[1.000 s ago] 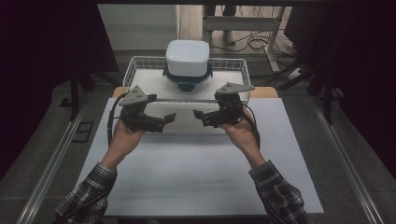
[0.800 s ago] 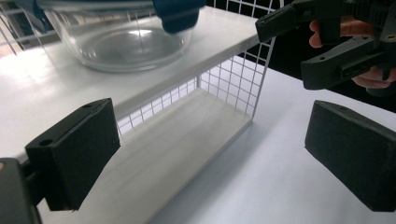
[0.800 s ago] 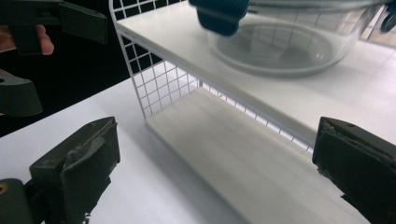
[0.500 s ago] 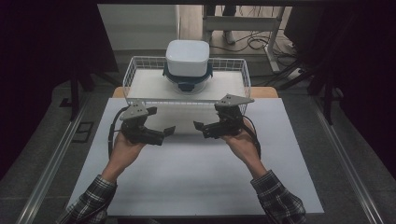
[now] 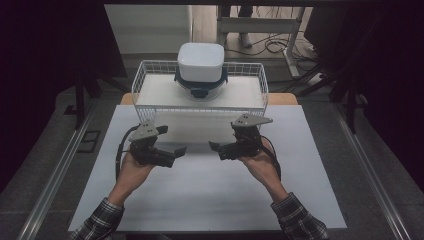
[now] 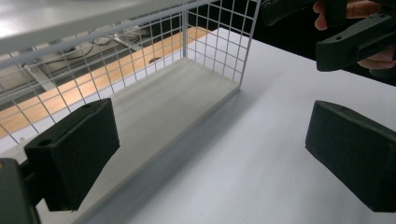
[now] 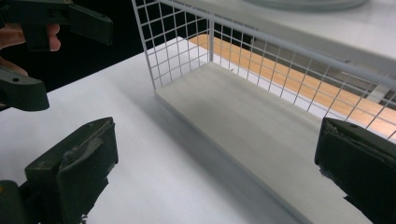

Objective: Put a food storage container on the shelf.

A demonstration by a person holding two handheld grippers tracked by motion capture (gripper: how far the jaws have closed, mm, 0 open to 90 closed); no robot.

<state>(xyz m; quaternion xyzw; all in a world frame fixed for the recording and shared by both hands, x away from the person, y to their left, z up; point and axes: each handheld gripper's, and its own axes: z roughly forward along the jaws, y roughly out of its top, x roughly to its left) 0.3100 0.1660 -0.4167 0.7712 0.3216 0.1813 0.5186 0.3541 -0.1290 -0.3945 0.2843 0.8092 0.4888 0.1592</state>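
We note the left gripper [image 5: 172, 151] and the right gripper [image 5: 220, 147] held above the white board [image 5: 200, 200], facing each other at mid-table, both released with jaws spread wide and nothing between them. The wire basket [image 5: 145, 82] stands just beyond them at the far edge of the board. A white lidded container [image 5: 200, 61] sits on the basket's upper shelf, at its middle, well apart from both grippers.

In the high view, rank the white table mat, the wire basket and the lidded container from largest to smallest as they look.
1. White table mat.
2. Wire basket.
3. Lidded container, on the basket's upper shelf.
The basket and container sit farther from the camera, but the gaps are plain.
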